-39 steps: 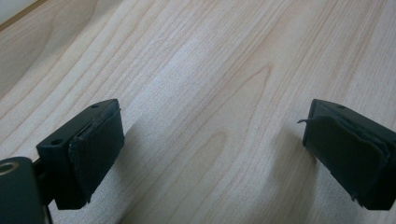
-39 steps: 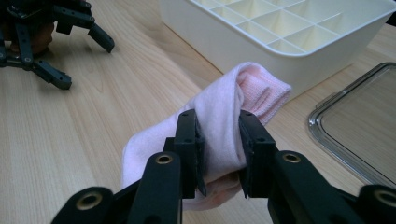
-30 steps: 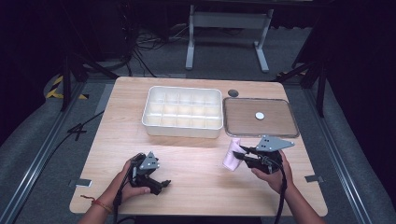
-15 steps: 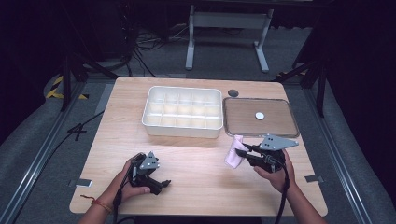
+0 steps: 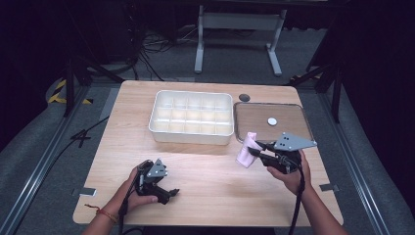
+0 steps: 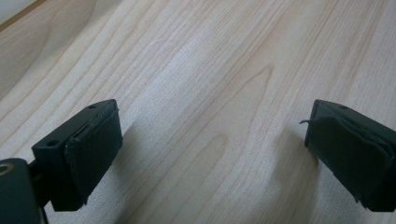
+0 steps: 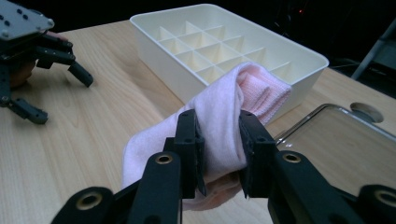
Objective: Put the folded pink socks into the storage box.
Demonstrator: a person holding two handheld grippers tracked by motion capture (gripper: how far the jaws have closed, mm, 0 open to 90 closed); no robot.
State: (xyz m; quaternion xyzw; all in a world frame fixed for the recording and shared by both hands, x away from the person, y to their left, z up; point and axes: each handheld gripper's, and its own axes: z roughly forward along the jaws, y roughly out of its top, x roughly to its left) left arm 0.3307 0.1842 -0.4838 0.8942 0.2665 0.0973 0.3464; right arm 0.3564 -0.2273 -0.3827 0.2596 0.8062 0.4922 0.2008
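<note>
Right gripper [image 5: 252,149]: drifts slightly toward the far side of the table, a small shift, no more. It now sits a touch closer to the near-left corner of the metal tray [image 5: 303,113].

Pink sock [image 5: 246,150]: travels with the gripper, clamped between the jaws. Its upper end now reaches the tray's near-left rim, where a moment ago it sat just short of it. Its lower end sits a little farther from the table's near edge.

The right gripper [image 7: 218,140] clamps a soft pink rolled sock [image 7: 224,109] before a white plastic compartment tray [image 7: 224,44] on the wooden bench [image 7: 93,116].
</note>
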